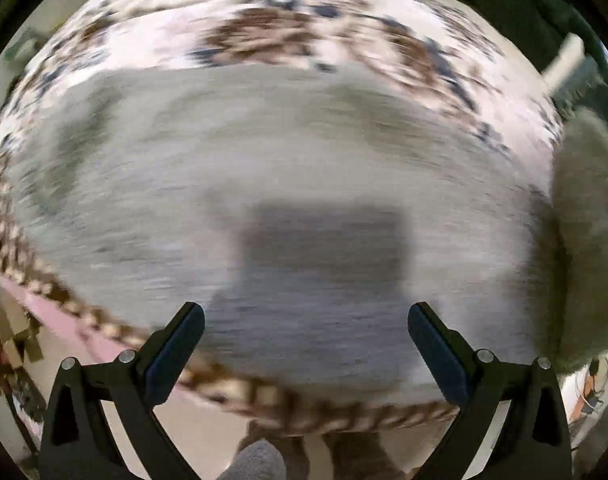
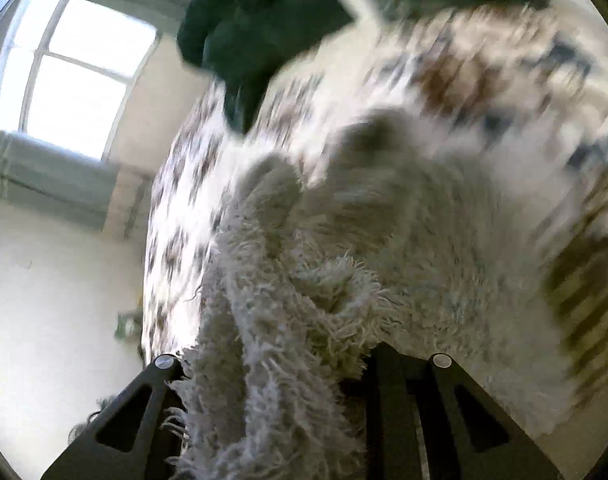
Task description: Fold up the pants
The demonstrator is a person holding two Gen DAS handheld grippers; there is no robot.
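Right fingers (image 2: 388,384) around pants (image 2: 287,320) (fuzzy)

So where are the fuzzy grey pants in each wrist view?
Left wrist: the pants fill the middle, spread flat ahead of the open left gripper.
Right wrist: the pants run bunched from the bottom centre upward, between the right gripper's fingers.
Shared landmark: the patterned bedspread underneath.

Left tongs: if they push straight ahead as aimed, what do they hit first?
Most likely the grey pants spread on the patterned bedspread. The left tongs are open with nothing between them; blur makes depth uncertain.
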